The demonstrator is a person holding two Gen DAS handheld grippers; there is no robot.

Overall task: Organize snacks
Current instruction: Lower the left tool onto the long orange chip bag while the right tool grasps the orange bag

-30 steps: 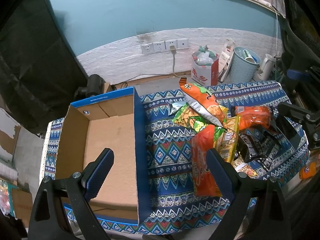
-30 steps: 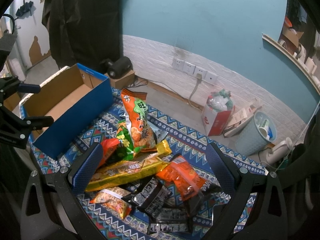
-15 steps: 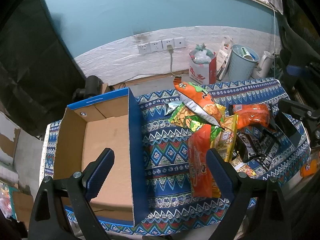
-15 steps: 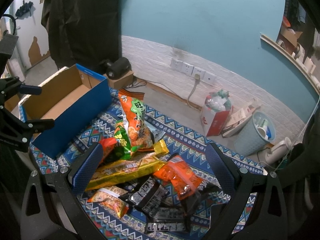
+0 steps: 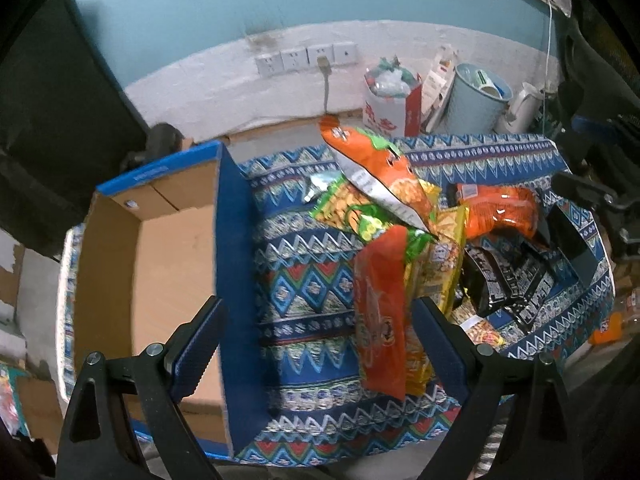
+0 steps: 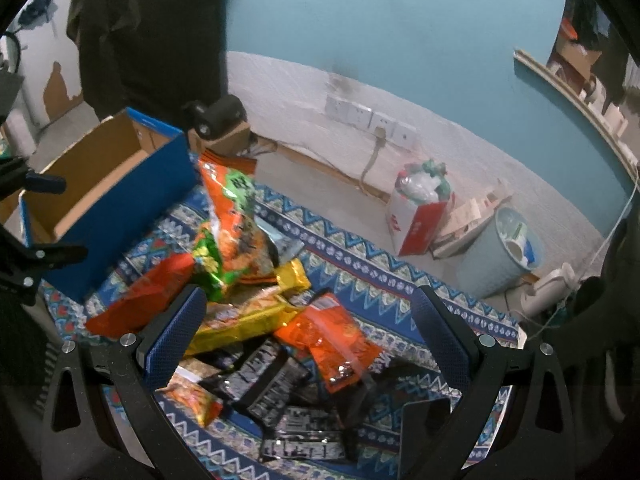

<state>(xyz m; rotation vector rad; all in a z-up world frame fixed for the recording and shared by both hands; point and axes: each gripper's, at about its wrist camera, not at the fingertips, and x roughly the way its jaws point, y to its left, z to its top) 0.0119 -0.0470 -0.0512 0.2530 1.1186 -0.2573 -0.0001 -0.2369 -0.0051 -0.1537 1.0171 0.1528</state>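
Both tools are spread wide with nothing in them. The left tool (image 5: pixel 316 334) hangs over the near edge of the counter (image 5: pixel 304 272), which has a blue patterned cloth on it. One of its fingers (image 5: pixel 198 346) sits over the cardboard box (image 5: pixel 168 248) and the other is right in front of the long red snack bag (image 5: pixel 380 304).

That box is blue on the outside, open on top, and sits at the left end of the counter. You can see its bare brown floor.

The right tool (image 6: pixel 308 340) is over the snack pile in the middle and right part of the counter. Between its fingers are a yellow packet (image 6: pixel 244 316), an orange packet (image 6: pixel 332 340) and some black packets (image 6: pixel 268 380). All of them overlap, so it's a messy heap.

A big orange and green chip bag (image 6: pixel 236 220) stands tilted at the far side of the pile, leaning on a green bag (image 6: pixel 208 264). A small orange packet (image 6: pixel 192 398) lies near the front edge, just beside the black ones.

Past the far edge of the counter, on the floor by the wall, there's a red and white bag (image 6: pixel 416 216) stuffed with trash, a pale blue bin (image 6: pixel 500 252) and a white kettle (image 5: pixel 524 106). Wall sockets (image 5: pixel 306 58) are above them, one with a cord plugged in.
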